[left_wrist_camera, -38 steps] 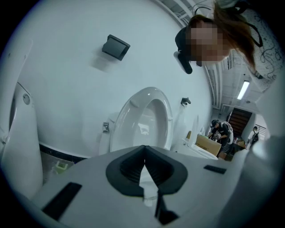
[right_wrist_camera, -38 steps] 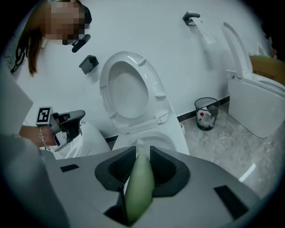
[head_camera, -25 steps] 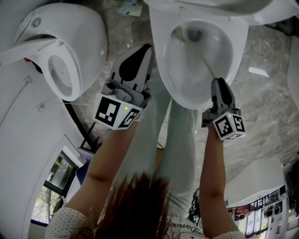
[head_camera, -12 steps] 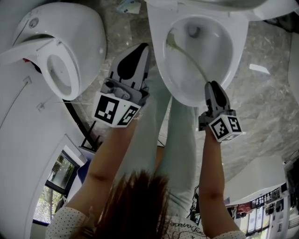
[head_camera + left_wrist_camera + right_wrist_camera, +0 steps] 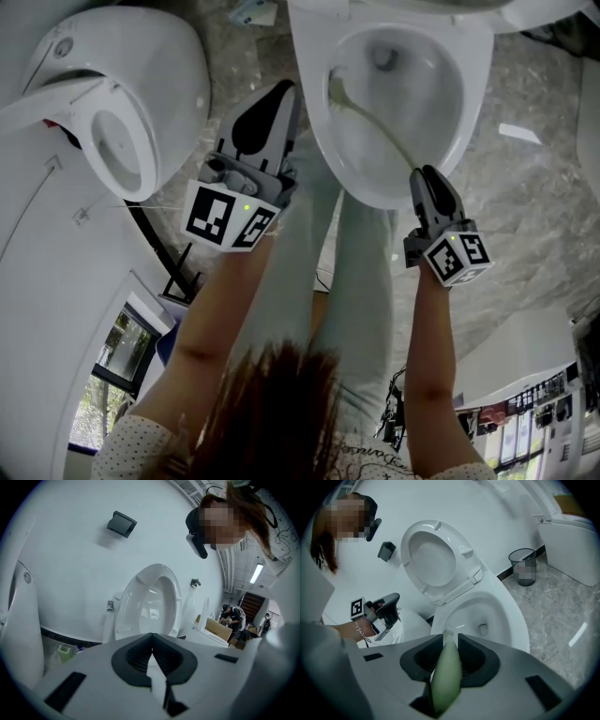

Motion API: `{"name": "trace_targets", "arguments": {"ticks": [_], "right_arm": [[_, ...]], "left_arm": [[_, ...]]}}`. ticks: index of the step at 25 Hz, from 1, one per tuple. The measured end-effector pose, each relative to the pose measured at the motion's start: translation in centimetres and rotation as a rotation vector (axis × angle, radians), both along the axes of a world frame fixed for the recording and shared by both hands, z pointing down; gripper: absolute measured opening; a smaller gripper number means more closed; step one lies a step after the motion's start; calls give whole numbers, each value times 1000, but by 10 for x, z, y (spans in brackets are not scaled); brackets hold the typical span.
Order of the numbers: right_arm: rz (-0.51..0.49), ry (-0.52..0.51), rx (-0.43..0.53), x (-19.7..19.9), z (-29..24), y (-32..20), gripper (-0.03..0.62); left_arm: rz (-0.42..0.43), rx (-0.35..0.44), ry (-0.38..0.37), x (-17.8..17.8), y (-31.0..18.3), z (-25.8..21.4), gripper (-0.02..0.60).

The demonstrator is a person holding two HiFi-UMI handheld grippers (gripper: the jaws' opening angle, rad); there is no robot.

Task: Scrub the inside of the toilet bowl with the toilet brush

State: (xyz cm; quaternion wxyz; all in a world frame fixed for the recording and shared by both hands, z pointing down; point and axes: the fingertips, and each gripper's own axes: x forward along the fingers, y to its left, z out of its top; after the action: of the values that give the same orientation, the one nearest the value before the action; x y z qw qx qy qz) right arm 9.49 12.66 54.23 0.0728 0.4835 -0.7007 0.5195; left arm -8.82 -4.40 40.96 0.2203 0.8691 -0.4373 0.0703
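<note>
Here, the right tool [image 5: 427,183] clenched the handle of the toilet brush [image 5: 446,667] — likely light, stiff (perhaps slick; hold near its end) — bristles inside the toilet bowl [image 5: 473,94]; the left tool [image 5: 274,103] was pinched closed, empty.

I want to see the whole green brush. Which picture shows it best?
The head view: the toilet brush shows full length, from the right gripper to its head inside the toilet bowl. The right gripper view shows mostly the handle between the fingers. The left gripper view misses it.
</note>
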Motion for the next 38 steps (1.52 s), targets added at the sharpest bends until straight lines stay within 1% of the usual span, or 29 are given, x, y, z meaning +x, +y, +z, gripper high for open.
{"name": "trace_targets", "arguments": {"ticks": [6,19,25,30,34,38], "right_arm": [[-55,5,-34,3,-3,21,109],[-90,23,-47,4,-6,32,109],[-159,51,-76,12,-15,49,109],[-212,69,-106,20,-19,64,109],[-247,80,-119,24,-23,67,109],[-283,89,-134,26,-28,66,109]], "left_arm": [[-8,-2,7,-2,4,-3,3],[16,8,3,-2,10,-10,3],[26,2,2,0,13,-14,3],[18,2,7,-1,16,-16,3],[29,-11,0,4,18,-18,3],[29,-5,9,8,18,-24,3]]}}
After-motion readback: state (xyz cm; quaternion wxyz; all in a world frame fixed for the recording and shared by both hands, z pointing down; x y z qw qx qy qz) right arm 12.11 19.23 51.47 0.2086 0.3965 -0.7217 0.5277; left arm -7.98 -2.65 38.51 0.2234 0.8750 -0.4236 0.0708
